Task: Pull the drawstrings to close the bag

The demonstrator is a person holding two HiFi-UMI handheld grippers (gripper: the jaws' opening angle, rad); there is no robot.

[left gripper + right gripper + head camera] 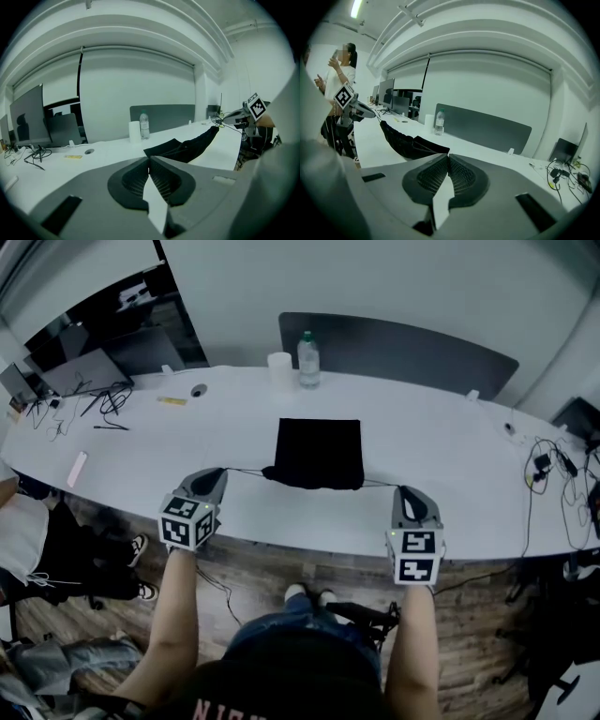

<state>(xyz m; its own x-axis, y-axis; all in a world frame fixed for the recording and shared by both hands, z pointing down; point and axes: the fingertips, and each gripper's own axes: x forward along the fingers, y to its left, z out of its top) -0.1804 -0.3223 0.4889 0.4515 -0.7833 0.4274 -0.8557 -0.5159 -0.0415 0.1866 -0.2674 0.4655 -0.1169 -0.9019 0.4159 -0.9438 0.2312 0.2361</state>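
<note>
A black drawstring bag (pixel 319 453) lies flat on the white table (pixel 441 442), its near edge bunched. A thin drawstring (pixel 246 471) runs from the bag's left corner to my left gripper (pixel 218 473), whose jaws are shut on it. Another string (pixel 380 485) runs to my right gripper (pixel 405 491), also shut on it. Both strings look taut. In the left gripper view the jaws (pixel 149 161) meet in front of the bag (pixel 183 147). In the right gripper view the closed jaws (pixel 448 159) stand before the bag (pixel 405 143), its mouth lifted toward the far gripper.
A water bottle (pixel 308 360) and a white cup (pixel 279 367) stand behind the bag, before a grey divider (pixel 403 348). Cables (pixel 103 401) lie at the table's left end, more cables (pixel 553 470) at the right. A seated person (pixel 37 540) is at the left.
</note>
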